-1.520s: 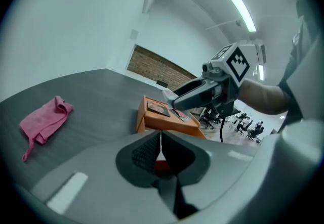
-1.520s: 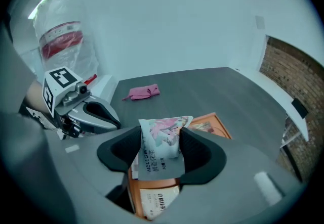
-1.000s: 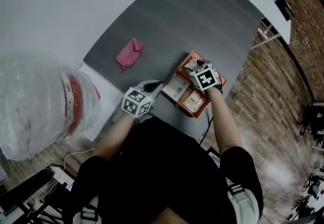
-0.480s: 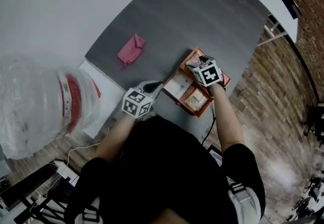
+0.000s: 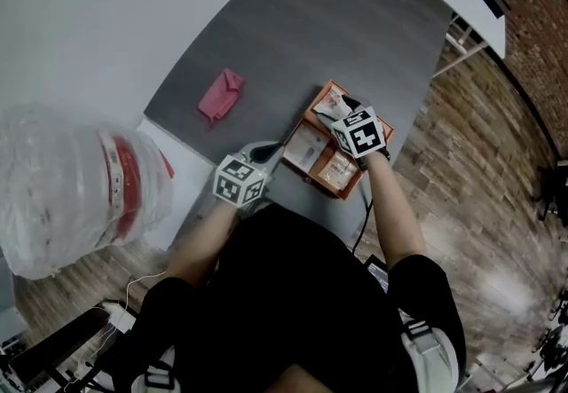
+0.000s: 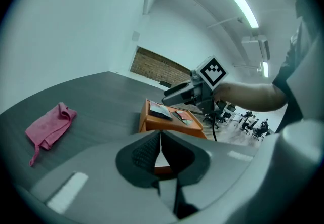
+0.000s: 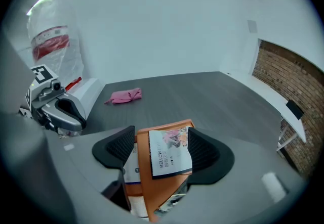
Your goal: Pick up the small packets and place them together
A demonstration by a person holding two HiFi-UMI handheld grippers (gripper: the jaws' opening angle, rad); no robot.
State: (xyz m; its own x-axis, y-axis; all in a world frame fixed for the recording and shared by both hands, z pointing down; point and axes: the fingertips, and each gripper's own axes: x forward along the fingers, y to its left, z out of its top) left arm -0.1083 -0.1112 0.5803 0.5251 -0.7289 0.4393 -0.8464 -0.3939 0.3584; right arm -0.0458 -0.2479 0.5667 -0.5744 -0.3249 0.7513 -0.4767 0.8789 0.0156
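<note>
Small packet (image 7: 169, 153) lies between the just-opening jaws of the down-tilted right gripper (image 7: 161, 137).

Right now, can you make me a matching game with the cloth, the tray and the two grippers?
Things:
1. cloth
2. tray
3. left gripper
4. right gripper

Colour or state:
A. open
B. orange
C. shut
D. pink

Pairs: 1-D, 2-B, 3-C, 4-A.

The right gripper's jaws have just been opening. A packet lies between them in the tray, not squeezed.
</note>
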